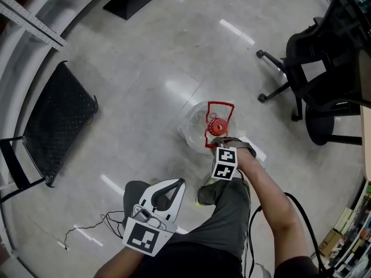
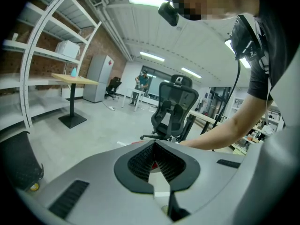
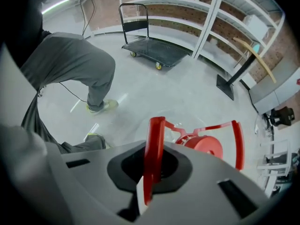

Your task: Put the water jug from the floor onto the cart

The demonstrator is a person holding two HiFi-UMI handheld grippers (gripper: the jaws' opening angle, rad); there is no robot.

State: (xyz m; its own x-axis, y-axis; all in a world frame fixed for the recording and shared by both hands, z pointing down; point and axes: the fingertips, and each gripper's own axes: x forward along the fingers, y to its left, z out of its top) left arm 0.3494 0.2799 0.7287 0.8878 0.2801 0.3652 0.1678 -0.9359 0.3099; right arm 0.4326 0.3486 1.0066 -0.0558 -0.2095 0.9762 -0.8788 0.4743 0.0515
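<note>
A clear water jug (image 1: 194, 126) with a red cap (image 1: 217, 125) and a red frame handle (image 1: 221, 105) stands on the grey floor. My right gripper (image 1: 218, 141) points steeply down at it, shut on the near bar of the handle (image 3: 154, 144); the cap (image 3: 207, 145) shows just beyond the jaws. The black flat cart (image 1: 58, 120) lies to the left, apart from the jug, and also appears in the right gripper view (image 3: 152, 50). My left gripper (image 1: 181, 182) hangs by the person's knee, shut with nothing in it, its pads (image 2: 140, 161) meeting at the tip.
A black office chair (image 1: 316, 68) stands to the right of the jug. A black stand base (image 1: 130, 2) is at the far top, white shelving (image 1: 29, 16) at the upper left. A thin cable (image 1: 87, 230) trails on the floor near the person's bent leg (image 1: 229, 204).
</note>
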